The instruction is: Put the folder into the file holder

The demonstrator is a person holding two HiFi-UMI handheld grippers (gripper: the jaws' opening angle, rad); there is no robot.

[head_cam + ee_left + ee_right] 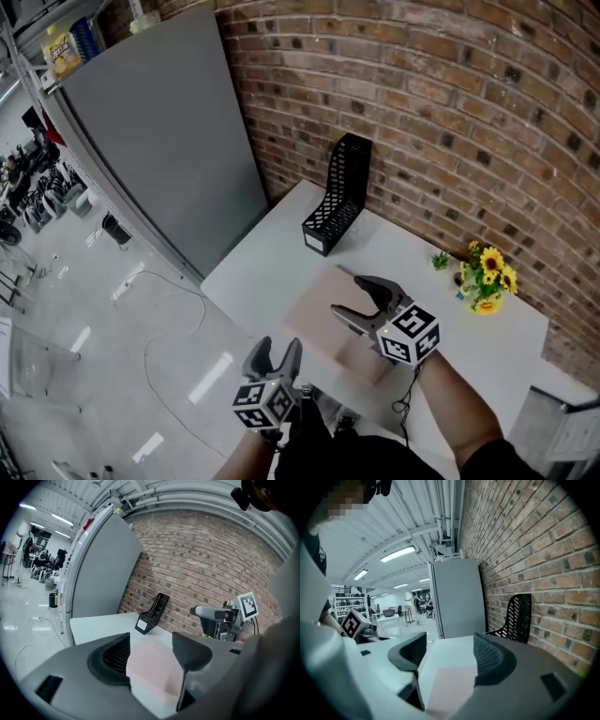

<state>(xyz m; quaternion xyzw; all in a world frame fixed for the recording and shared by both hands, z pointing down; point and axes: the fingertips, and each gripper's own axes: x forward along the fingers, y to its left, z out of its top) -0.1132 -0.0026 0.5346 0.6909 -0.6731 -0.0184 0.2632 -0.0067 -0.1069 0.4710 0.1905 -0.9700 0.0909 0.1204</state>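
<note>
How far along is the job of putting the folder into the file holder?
Done: nothing yet; the folder lies flat on the table, apart from the file holder. In hand: the right gripper and left gripper hang open at the folder, neither gripping it. Left: grip it, lift it, slot it in.

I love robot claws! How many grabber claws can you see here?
2 black grippers with marker cubes. The left gripper hangs by the white table's near edge; the right gripper hovers over the flat pale pink folder. Both have open fingers; none seems hidden.
</note>
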